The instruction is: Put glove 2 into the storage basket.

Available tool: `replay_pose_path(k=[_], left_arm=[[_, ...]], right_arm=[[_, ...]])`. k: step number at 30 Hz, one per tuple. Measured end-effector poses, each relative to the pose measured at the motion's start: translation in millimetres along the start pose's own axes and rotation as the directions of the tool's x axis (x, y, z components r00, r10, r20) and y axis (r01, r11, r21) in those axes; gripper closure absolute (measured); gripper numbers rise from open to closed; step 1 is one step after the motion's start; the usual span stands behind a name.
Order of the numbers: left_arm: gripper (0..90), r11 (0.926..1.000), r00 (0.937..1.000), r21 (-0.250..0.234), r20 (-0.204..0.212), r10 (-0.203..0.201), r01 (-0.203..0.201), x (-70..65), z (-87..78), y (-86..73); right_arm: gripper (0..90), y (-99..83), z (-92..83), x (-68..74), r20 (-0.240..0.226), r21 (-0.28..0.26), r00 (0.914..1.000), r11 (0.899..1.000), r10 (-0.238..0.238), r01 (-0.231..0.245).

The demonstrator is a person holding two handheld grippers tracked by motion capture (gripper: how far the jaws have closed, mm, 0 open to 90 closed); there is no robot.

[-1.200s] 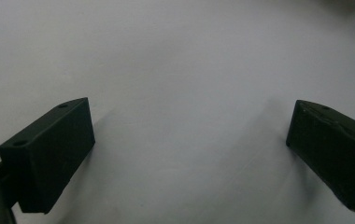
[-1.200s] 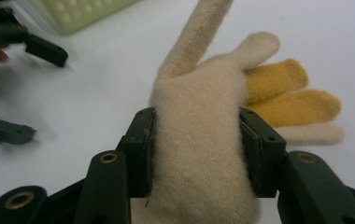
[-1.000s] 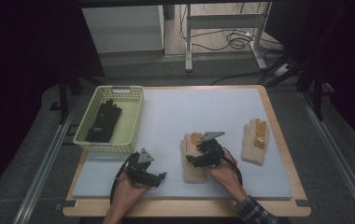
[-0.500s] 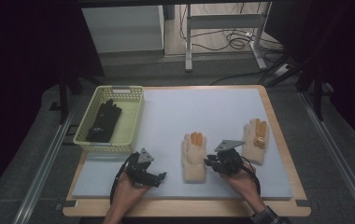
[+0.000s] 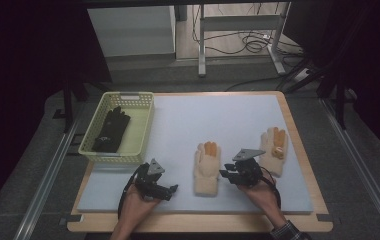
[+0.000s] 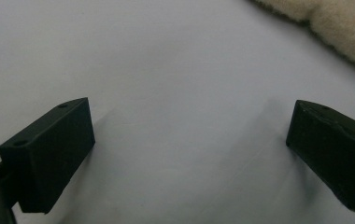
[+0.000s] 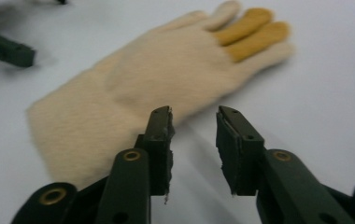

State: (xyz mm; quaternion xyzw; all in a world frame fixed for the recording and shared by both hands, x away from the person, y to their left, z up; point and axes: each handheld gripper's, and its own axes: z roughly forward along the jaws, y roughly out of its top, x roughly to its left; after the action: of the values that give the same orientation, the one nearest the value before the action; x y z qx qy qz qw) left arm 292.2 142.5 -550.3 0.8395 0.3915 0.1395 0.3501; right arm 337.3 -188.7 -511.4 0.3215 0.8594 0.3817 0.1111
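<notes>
Dark surroundings frame a wooden table (image 5: 298, 130) topped with a pale grey-blue mat (image 5: 218, 120); cables and a metal stand lie on the floor beyond the table's far edge. All positions below are given relative to the cream glove with orange fingers (image 5: 207, 167), which lies flat on the mat near the front edge, cuff toward the person.

A second cream glove (image 5: 274, 149), of matching colour, lies well apart to the right of the first one and slightly farther back. A yellow-green plastic basket (image 5: 144, 125) stands to the left and farther back, at the mat's left margin; it holds a black glove (image 5: 110, 129). The layout suggests sorting: dark gloves already binned, the cream pair awaiting collection.

The right gripper (image 5: 228, 174) sits just beside the right edge of the first cream glove, at cuff level. In the right gripper view its jaws stand parted by a narrow gap with nothing between them, aimed across the glove's (image 7: 133, 98) side edge. This low, sideways approach probably sets the jaws to pinch the fabric edge.

The left gripper (image 5: 170, 189) rests on the mat to the left of the same glove, near but apart from it. In the left gripper view its jaws are spread wide and empty over bare mat (image 6: 166, 70), with the glove's fleece edge (image 6: 339, 28) in the upper right corner. It is likely parked clear to leave the right hand room.
</notes>
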Motion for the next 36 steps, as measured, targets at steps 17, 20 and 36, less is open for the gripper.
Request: replay_pose_path(k=[17,20,36], left_arm=[[1.4,1.0000,1.0000,0.000,0.000,0.000,0.000,0.0,-0.1,0.0],[1.4,1.0000,1.0000,0.000,-0.001,0.000,0.000,0.0,0.0,0.0],[1.5,1.0000,1.0000,0.003,0.000,0.004,-0.004,0.4,-0.2,0.1]], right_arm=[[50.0,-5.3,-45.6,-76.3,0.201,-0.035,0.9747,0.995,0.097,-0.092],[48.4,-9.7,-53.8,-89.0,0.236,-0.041,0.9646,0.993,0.119,-0.112],[30.5,-43.9,-66.1,-140.8,0.357,-0.018,0.9083,0.974,0.217,-0.226]])
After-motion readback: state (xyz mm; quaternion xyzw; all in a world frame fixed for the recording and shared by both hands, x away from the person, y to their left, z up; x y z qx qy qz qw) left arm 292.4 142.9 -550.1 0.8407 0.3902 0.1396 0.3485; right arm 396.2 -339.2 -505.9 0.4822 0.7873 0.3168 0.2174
